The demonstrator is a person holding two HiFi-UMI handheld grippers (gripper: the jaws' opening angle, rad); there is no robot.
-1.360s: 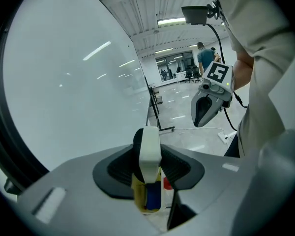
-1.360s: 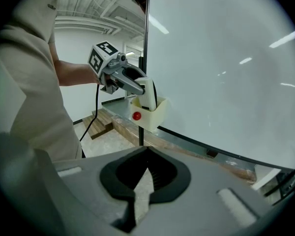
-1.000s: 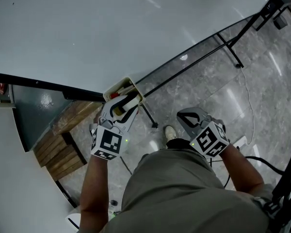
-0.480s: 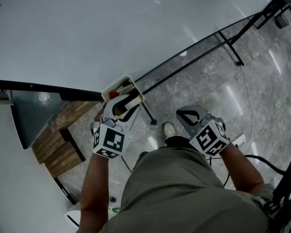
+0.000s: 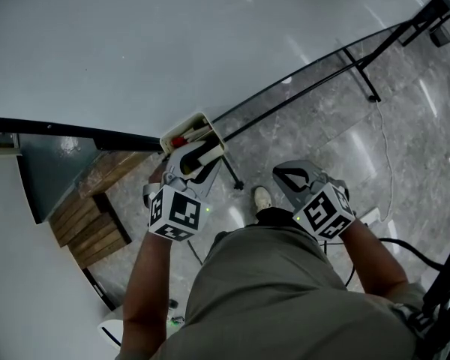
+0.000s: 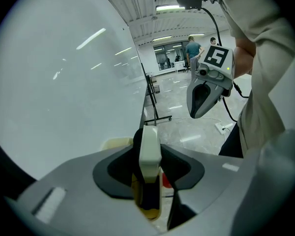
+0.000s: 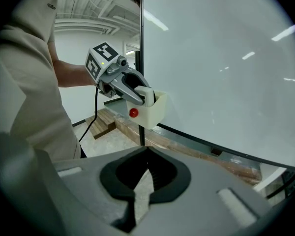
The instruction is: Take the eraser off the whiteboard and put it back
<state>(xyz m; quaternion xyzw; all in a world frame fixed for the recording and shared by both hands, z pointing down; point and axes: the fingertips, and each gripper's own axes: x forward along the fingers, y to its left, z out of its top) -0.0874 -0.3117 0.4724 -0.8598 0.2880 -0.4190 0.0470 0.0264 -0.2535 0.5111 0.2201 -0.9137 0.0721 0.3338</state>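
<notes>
Since the earlier frame the left hand-held gripper (image 5: 197,158) had edged a little forward, toward the cream tray (image 5: 181,130) at the lower edge of the whiteboard (image 5: 135,51). The right hand-held gripper (image 7: 143,191) had not shifted.

Left hand-held gripper: jaws about half open and clamped on the eraser (image 6: 150,146), one pad on each flat side. I saw the eraser edge-on, pale back uppermost with the dark body under it.

Right hand-held gripper: jaws fully together, nothing between them. It was well off to the right of the left one and held back near my waist.

Eraser position: in the left jaws, with its far end at the mouth of the tray. From the right gripper view it looked partly inside the tray. I could not tell whether it touched the tray floor. A red cap (image 7: 133,113) showed at the tray's near side, just beside the jaws.

Key relation: the eraser's long axis ran along the line the left hand-held gripper pointed, forward and down into the tray. The tray lay directly ahead of the jaw tips.

Judgement: the left hand owns the next move. Any release should wait until the eraser is seated, and the red cap may crowd it.
</notes>
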